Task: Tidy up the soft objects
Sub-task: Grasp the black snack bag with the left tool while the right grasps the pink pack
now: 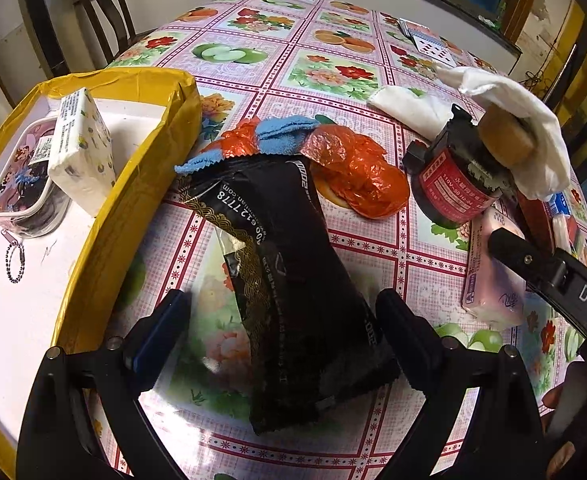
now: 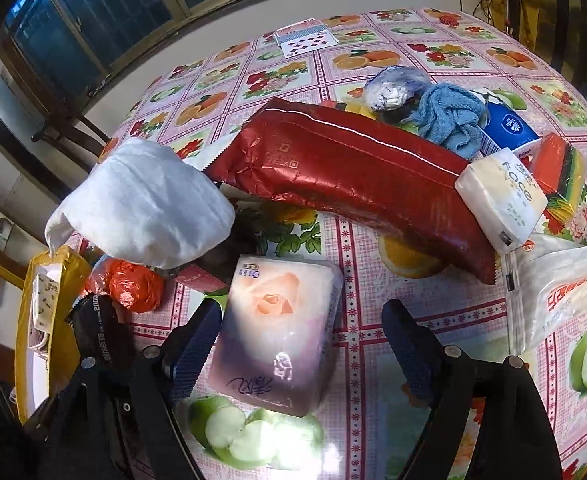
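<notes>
Pick-up step: left hand-held gripper [image 1: 283, 322] spread wide astride black pouch [image 1: 289, 280] on tabletop [image 1: 373, 248], beside yellow box [image 1: 133, 208]. Right hand-held gripper [image 2: 299, 344] released around pink tissue pack [image 2: 277, 332]. Next: clamp, lift into box.

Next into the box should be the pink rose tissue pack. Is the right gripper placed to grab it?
Probably yes: the right gripper is open, the rose tissue pack lies between its fingers on the tablecloth, nothing on top.
</notes>
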Demonstrator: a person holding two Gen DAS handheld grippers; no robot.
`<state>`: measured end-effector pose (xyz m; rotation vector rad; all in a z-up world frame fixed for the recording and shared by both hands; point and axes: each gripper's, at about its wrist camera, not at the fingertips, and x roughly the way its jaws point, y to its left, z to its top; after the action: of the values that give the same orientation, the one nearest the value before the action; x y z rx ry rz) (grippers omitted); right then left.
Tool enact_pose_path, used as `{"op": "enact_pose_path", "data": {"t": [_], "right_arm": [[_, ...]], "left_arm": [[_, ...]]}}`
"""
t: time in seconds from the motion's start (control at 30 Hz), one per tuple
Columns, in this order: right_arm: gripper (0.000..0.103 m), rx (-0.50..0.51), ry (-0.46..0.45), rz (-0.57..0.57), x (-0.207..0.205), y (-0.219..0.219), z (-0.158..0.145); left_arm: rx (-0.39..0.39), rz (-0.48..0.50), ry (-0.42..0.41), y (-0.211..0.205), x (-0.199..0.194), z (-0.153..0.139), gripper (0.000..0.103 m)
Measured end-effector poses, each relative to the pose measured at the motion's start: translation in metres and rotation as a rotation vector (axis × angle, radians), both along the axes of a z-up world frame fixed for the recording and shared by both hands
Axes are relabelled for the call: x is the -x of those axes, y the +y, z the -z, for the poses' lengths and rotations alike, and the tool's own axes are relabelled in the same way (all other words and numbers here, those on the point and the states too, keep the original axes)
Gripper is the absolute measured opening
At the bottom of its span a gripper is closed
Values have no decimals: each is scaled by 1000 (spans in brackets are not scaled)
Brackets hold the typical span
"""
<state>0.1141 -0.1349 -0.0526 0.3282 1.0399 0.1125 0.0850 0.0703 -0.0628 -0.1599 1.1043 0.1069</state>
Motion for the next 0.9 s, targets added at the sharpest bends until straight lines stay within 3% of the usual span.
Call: {"op": "enact_pose_path", "data": {"t": [0.07,0.3,0.33,0.4,0.5,0.57,0.63,0.9], "right_arm": [[85,-15,3,0,-3,5,0],[84,197,-16,-51,-10,30,4],[82,227,-22,-58,-9,31,5],[61,249,-36,-77,-4,28,4],[56,242,-43,-107,4,19,4],[54,224,-50,-121,10,11,3],[53,180,-52,-138,20,1,2],[52,95,-89,-166,63,-17,-8]], "left_arm": [[2,5,2,0,0,0,96],[-8,11,-3,-1,2,0,96],[-9,12,-4,-1,2,0,96],[-14,18,-7,-2,2,1,96],[-15,36,-13,-3,4,1,93],[-18,38,-21,-4,6,-1,87],[-13,35,-41,-1,9,-4,62],[38,46,-80,7,24,-7,49]]}}
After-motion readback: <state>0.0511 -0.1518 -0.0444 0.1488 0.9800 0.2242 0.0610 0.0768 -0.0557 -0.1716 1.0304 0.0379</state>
